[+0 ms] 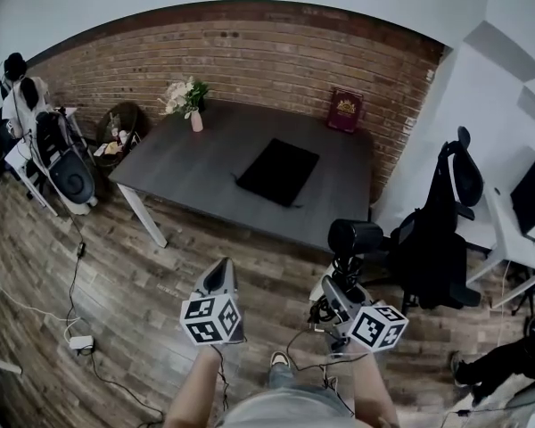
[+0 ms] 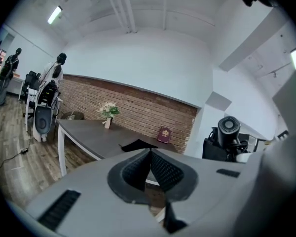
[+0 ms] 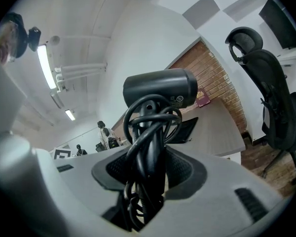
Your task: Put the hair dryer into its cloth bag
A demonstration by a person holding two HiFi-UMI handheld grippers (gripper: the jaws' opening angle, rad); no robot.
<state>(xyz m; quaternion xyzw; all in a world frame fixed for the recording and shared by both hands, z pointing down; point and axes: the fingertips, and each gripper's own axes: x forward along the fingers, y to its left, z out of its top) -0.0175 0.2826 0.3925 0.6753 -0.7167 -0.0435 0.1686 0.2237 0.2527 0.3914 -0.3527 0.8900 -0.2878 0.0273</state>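
The black cloth bag [image 1: 278,171] lies flat near the middle of the dark grey table [image 1: 187,163]; it also shows as a dark patch in the left gripper view [image 2: 137,144] and behind the dryer in the right gripper view [image 3: 188,127]. My right gripper [image 1: 341,283] is shut on the handle of the black hair dryer [image 1: 355,237], whose cord is coiled round the handle [image 3: 149,132]. The dryer's barrel [image 3: 160,88] stands upright above the jaws. My left gripper [image 1: 219,277] is shut with nothing in it, its pads [image 2: 160,169] pressed together. Both grippers hover over the wooden floor, short of the table's near edge.
A vase of flowers [image 1: 194,107] and a dark red box [image 1: 345,111] stand at the table's far side by the brick wall. A black office chair [image 1: 448,230] is to the right. An exercise machine [image 1: 64,163], a basket [image 1: 121,128] and floor cables with a power strip [image 1: 80,341] lie left.
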